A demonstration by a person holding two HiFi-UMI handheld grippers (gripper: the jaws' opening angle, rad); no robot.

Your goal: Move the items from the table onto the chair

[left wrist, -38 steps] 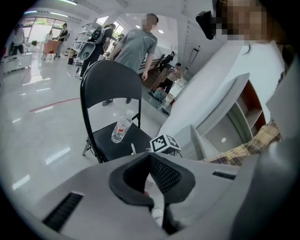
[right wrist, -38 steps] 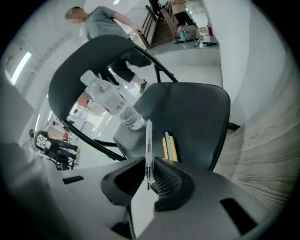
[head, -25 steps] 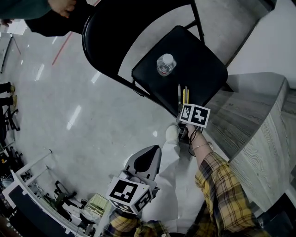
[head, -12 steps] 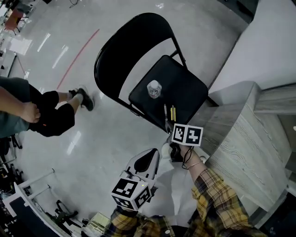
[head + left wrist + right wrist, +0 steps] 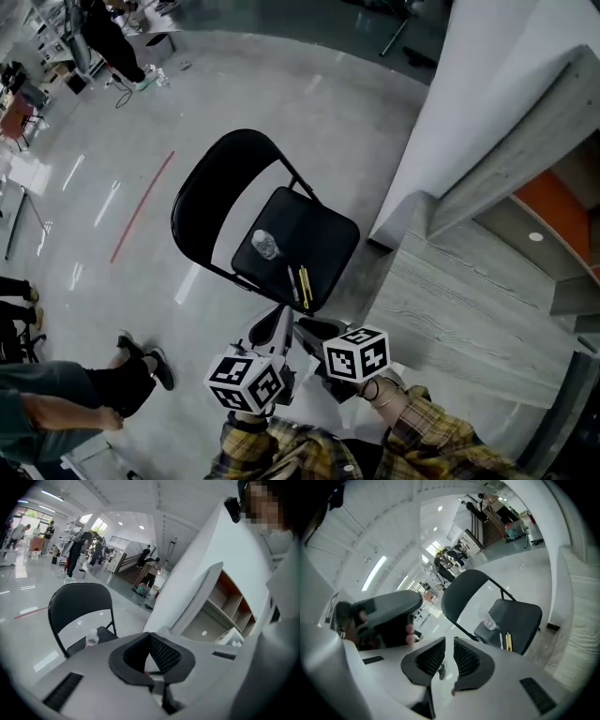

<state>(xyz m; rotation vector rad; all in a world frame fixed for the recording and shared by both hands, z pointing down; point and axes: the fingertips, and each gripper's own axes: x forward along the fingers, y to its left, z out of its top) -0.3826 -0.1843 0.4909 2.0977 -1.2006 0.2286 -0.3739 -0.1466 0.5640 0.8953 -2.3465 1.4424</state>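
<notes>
Ceiling strips [image 5: 375, 573] lit the hall brightly, and the polished floor [image 5: 94, 202] threw back long white streaks of glare. From overhead the scene looked dim and greyish, the black chair [image 5: 211, 183] almost without detail. Both gripper views bulged hard toward their rims and fell away to black corners. Whatever sat closest to those lenses was soft, while the distance stayed fairly sharp.

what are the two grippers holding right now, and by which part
Nothing is held. The left gripper has its black-padded jaws together and empty; the right gripper has them slightly apart with nothing between.
</notes>
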